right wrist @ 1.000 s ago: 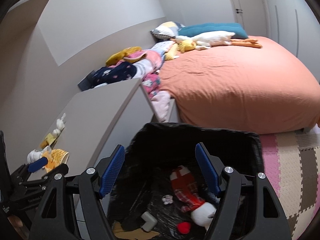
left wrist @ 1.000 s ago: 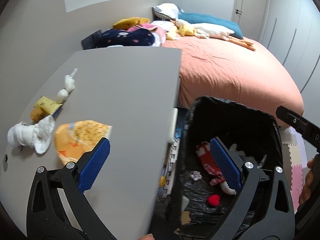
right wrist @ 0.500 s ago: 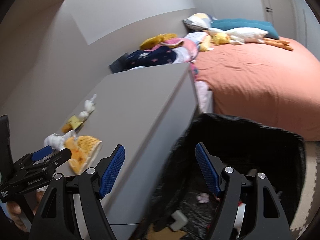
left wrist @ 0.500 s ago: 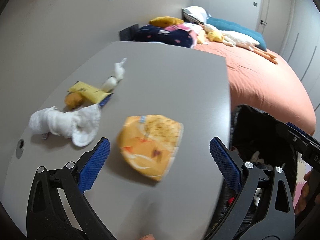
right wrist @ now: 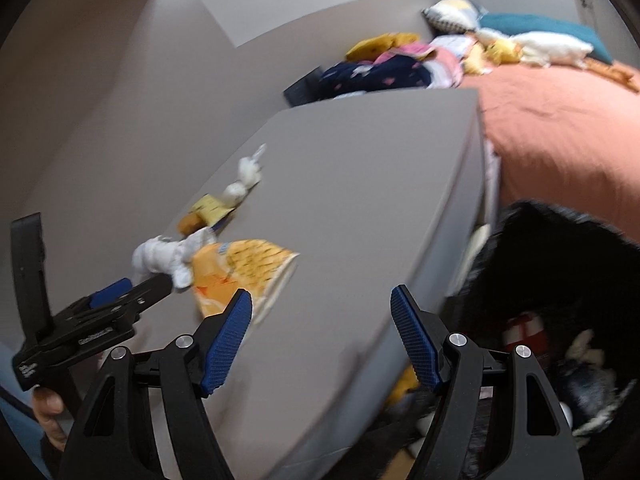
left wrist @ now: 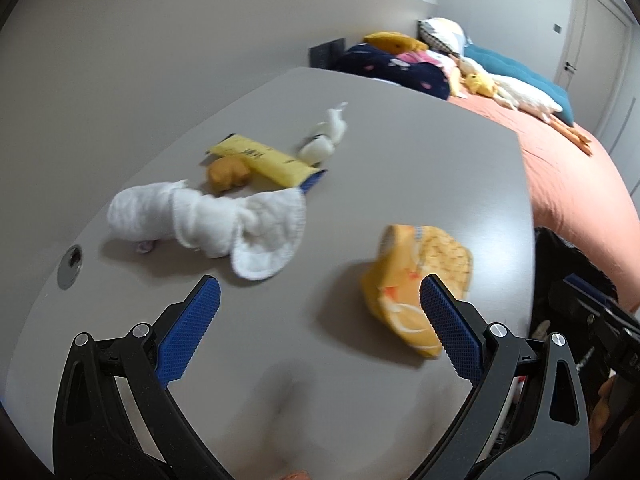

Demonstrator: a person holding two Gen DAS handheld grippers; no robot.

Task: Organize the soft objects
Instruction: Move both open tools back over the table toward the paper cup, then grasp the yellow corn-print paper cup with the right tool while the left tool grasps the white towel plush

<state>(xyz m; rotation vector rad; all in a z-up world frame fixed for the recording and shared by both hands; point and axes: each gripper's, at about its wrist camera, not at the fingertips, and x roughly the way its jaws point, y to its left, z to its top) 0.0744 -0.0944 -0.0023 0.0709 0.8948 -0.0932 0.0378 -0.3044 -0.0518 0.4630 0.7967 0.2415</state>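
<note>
- Tongs on the left hang wide open over the grey bench, nothing between the blue pads.
- Right tongs gape just as wide above the bench's near edge, empty too.
- An orange-yellow cloth lies crumpled on the bench, just beyond the left tongs' right pad.
- A white cloth bundle lies to its left, apart from it.
- Behind sit a yellow packet, a small orange toy touching it, and a small white toy.
- A black-lined bin stands beside the bench, soft toys inside.
- A bed with an orange cover lies beyond.
</note>
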